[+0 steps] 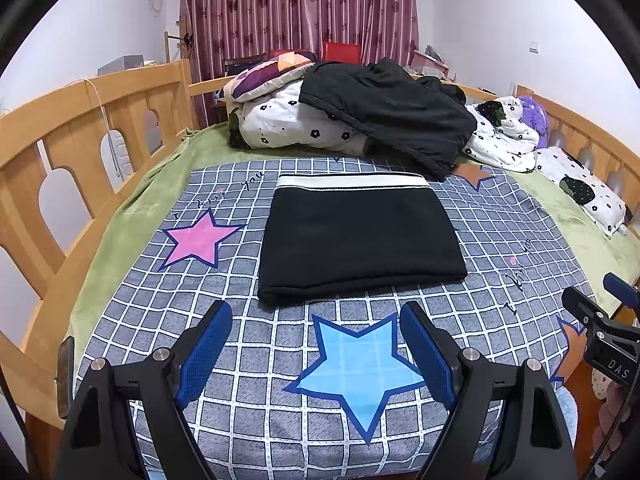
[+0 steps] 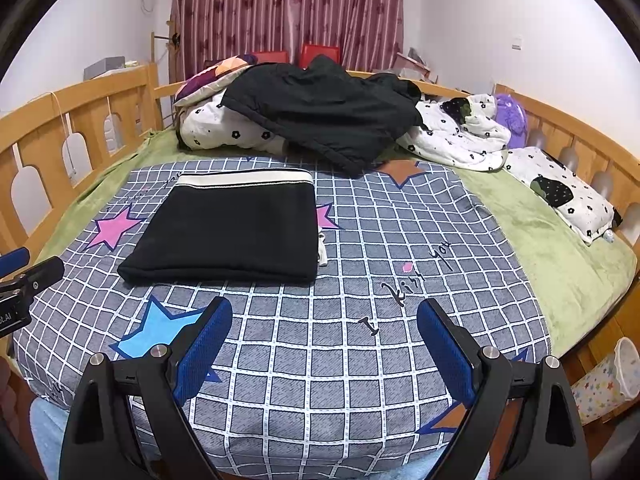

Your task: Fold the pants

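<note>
Black pants with a white waistband lie folded into a flat rectangle on the grey checked bedspread; they also show in the right wrist view, left of centre. A white drawstring end sticks out at their right edge. My left gripper is open and empty, hovering just in front of the pants' near edge. My right gripper is open and empty, in front and to the right of the pants. Each gripper shows at the edge of the other's view.
A black jacket lies on white flowered bedding at the back. A flowered pillow lies at the right. Wooden bed rails run along the left, back and right. A star-printed bin stands below right.
</note>
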A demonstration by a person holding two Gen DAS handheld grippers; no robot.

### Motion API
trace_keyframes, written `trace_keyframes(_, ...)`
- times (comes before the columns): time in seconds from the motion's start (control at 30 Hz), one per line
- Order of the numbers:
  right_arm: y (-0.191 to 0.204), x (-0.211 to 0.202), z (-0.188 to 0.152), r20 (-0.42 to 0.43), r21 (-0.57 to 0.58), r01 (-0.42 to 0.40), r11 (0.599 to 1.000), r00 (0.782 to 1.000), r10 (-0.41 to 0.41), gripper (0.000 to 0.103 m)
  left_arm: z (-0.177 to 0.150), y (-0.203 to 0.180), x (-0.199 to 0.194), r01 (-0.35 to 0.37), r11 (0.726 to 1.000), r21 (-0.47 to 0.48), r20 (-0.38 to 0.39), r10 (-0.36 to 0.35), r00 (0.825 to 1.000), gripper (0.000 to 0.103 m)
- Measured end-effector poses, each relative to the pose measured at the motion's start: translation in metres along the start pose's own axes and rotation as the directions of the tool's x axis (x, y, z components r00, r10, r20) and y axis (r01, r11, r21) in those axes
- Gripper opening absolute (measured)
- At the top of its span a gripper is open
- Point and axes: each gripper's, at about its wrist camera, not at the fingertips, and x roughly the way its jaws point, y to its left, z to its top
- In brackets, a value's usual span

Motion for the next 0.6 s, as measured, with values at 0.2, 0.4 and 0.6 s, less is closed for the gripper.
trace_keyframes(0.2, -0.0024, -0.0033, 0.0008, 0.009, 0.005, 0.001, 1.000, 1.000, -0.001, 0.092, 0.0033, 0.0005, -0.0025, -0.004, 1.000, -0.004, 0.009, 0.004, 1.000, 0.085)
trace_keyframes(0.4, -0.0038, -0.0075, 0.0025, 0.023, 0.008, -0.003, 1.000, 1.000, 0.003, 0.092, 0.0040, 0.0006, -0.0038, -0.006, 1.000, -0.008, 0.016, 0.007, 1.000, 0.085)
trace_keyframes(0.6, -0.0018, -0.0104, 0.0039, 0.034, 0.005, -0.004, 1.000, 0.999, 0.004, 0.092, 0.0040, 0.0019, -0.0049, -0.008, 1.000, -0.008, 0.020, 0.008, 1.000, 0.085)
